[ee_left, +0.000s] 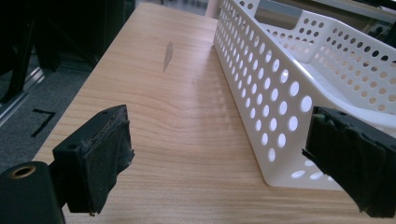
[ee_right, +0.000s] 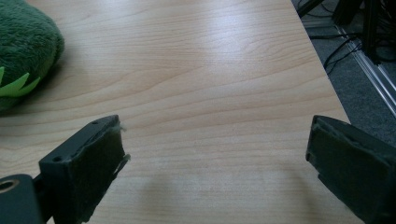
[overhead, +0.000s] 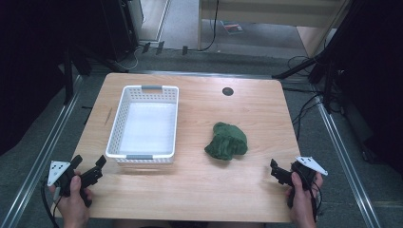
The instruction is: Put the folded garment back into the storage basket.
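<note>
Wooden counter (overhead: 190, 180) was seen carrying a white perforated basket (overhead: 145, 124) and, well apart, what seemed a green plush toy (overhead: 227, 141). Left hand-held gripper (overhead: 88, 167) and right hand-held gripper (overhead: 280, 172) were held agape, empty, at the near edge.

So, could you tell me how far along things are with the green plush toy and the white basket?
Nothing looks done yet. The green plush toy lies on the table, apart from the white basket, which is empty. Nothing is in hand: the left gripper and right gripper sit at the near edge, jaws open. If the toy belongs in the basket, grasping, carrying and dropping all remain.
</note>
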Demonstrator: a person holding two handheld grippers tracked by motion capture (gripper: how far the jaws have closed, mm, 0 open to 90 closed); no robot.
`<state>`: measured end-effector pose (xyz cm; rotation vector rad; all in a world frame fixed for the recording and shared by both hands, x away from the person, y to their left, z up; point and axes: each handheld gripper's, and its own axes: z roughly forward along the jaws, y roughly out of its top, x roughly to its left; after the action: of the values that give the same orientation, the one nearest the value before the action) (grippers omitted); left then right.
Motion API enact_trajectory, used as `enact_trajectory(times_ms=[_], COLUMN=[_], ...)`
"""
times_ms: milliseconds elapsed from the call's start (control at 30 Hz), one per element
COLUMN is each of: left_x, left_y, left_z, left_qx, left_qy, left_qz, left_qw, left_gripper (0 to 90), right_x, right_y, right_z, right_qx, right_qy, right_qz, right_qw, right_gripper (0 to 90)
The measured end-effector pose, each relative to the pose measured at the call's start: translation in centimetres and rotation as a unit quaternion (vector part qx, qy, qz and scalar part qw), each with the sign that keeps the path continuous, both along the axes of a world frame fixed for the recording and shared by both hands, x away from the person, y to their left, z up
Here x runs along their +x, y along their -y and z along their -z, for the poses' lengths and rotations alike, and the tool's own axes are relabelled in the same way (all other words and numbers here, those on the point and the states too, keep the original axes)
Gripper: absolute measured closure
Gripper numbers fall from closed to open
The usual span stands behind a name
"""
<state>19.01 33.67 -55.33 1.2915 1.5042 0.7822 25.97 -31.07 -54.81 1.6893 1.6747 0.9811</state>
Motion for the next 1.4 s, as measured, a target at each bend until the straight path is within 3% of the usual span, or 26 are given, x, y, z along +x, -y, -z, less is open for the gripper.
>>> enact_trajectory(times_ms=[167, 333, 433, 767, 1067, 1133, 1400], left_x=[-0.1, -0.3, -0.5, -1.1, -0.7, -0.7, 0.2], left_y=[-0.2, 0.0, -0.4, -0.6, 1.4, 1.9, 3.9], left_z=[-0.2, -1.2, -1.9, -4.2, -6.0, -6.4, -7.4], left_qx=[-0.019, 0.006, -0.005, -0.004, 0.004, 0.006, 0.01], left_qy=[0.0, -0.005, 0.002, 0.021, 0.026, 0.027, 0.021], left_qz=[0.0, -0.009, -0.009, -0.002, 0.026, 0.035, 0.058], left_qw=[0.9998, 0.9999, 1.0, 0.9998, 0.9993, 0.999, 0.9981], left_gripper=[7.2, 7.2, 7.2, 7.3, 7.1, 1.9, 0.0], right_x=[0.0, 0.0, 0.0, 0.0, 0.0, 0.0, 0.0], right_y=[0.0, -0.1, -0.1, -0.1, -0.1, -0.1, -0.1], right_z=[0.0, 0.0, 0.0, 0.0, 0.0, 0.0, 0.0], right_qx=[-0.001, -0.002, -0.002, -0.002, -0.005, -0.003, -0.003], right_qy=[0.0, 0.0, -0.001, -0.002, -0.001, 0.0, -0.001], right_qz=[0.001, 0.001, 0.001, 0.0, 0.001, 0.002, 0.005], right_qw=[1.0, 1.0, 1.0, 1.0, 1.0, 1.0, 1.0], right_gripper=[4.5, 4.4, 4.4, 4.4, 4.6, 4.6, 2.6])
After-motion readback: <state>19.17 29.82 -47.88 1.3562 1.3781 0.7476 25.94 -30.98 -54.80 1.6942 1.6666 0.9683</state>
